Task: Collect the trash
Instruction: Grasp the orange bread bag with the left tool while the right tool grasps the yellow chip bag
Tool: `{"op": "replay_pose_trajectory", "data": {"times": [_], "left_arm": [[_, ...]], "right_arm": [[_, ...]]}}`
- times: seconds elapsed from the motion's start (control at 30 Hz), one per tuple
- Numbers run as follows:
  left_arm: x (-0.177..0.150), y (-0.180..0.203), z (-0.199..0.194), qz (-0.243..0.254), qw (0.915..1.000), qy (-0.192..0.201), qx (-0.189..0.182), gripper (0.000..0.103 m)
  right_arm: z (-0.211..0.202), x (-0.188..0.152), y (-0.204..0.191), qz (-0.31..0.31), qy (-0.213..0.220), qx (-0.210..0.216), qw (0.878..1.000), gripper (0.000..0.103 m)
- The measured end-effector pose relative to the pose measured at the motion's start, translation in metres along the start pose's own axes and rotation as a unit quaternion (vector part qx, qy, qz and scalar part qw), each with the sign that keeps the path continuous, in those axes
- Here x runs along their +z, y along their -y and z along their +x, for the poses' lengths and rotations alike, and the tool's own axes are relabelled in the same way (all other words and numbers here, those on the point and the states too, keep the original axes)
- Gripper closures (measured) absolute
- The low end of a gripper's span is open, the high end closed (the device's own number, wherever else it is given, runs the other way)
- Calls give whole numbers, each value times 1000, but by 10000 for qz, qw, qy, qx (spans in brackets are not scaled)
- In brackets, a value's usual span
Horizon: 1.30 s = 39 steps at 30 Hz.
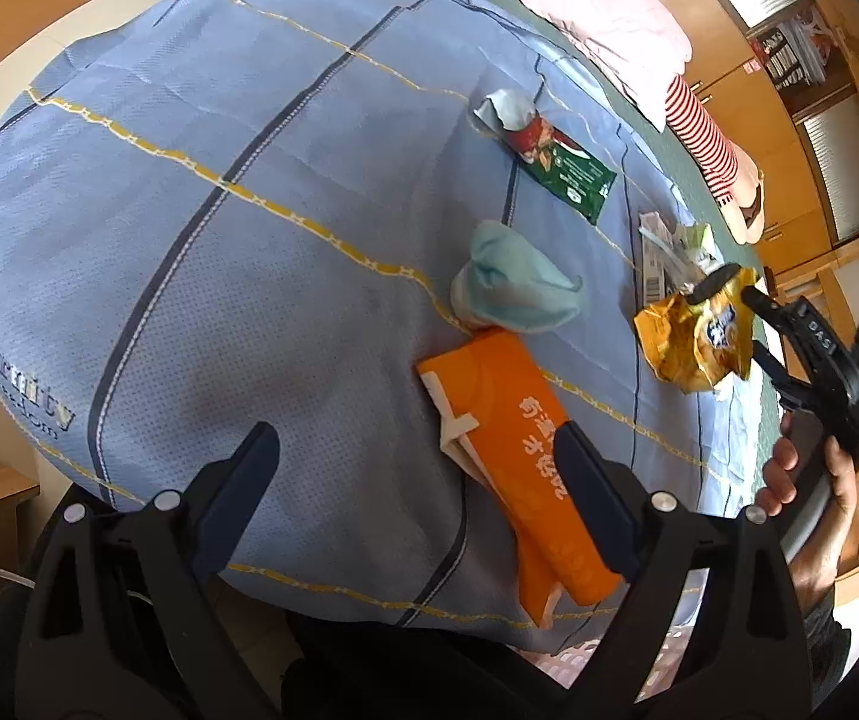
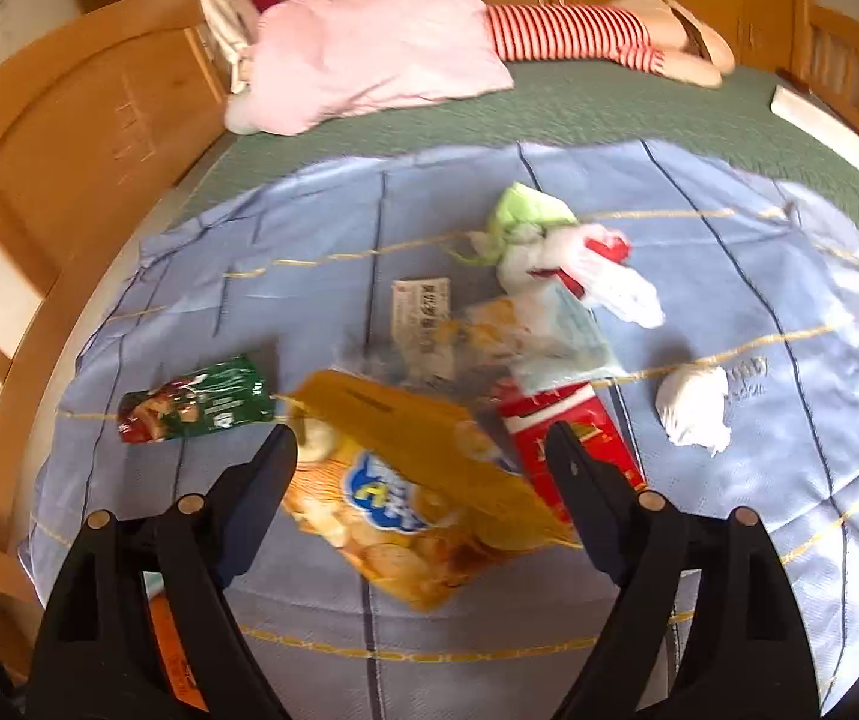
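Note:
Trash lies on a blue checked cloth (image 1: 201, 192) spread over the bed. My left gripper (image 1: 414, 450) is open above the cloth, its right finger over an orange pack (image 1: 507, 420). A light blue sock (image 1: 513, 288) and a green-red wrapper (image 1: 555, 159) lie beyond. My right gripper (image 2: 423, 450) is open, jaws wide, with a yellow chip bag (image 2: 405, 480) between the fingers. In the left wrist view the right gripper (image 1: 729, 285) sits at that bag (image 1: 693, 336). A red box (image 2: 573, 438), white wads (image 2: 693, 408), papers (image 2: 423, 324) and a green wrapper (image 2: 195, 402) lie around.
A pink pillow (image 2: 369, 54) and a striped doll (image 2: 585, 36) lie at the far side on the green bedspread (image 2: 609, 114). A wooden bed frame (image 2: 69, 138) runs along the left. Wooden cabinets (image 1: 747, 84) stand behind.

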<state>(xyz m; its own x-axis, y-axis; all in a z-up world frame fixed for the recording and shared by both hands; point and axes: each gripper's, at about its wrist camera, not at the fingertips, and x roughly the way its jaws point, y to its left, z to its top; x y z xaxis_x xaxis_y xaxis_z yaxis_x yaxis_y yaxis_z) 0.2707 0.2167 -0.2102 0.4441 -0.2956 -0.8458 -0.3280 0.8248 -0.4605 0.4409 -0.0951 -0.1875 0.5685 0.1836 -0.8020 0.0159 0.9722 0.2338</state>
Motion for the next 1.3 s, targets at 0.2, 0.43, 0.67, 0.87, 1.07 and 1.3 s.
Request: {"op": "replay_pose_trajectory", "data": {"times": [0.2,0.43,0.67,0.87,1.07,1.3], "left_arm": [[-4,10,7,209,9997,-126,-97,11],[-8,28,19,540,9963,-443,-494,10],[-11,64,42,1117,9892,-730,-605,8],[-16,79,68,1531,9836,-912,-277,22],[-12,69,64,1457,9859,-704,-428,60],[-16,66,-12,1660,9754,407,-1389,64]], "right_arm": [[18,-21,-19,-820,-177,-338,9959,11],[42,-36,-29,-918,-604,-88,9939,48],[14,-49,-31,-816,-624,1,9947,58],[-44,-73,-24,-751,-561,382,9949,58],[-93,-98,-11,-530,-297,565,9966,58],[-160,-138,5,-418,353,347,9979,58]]}}
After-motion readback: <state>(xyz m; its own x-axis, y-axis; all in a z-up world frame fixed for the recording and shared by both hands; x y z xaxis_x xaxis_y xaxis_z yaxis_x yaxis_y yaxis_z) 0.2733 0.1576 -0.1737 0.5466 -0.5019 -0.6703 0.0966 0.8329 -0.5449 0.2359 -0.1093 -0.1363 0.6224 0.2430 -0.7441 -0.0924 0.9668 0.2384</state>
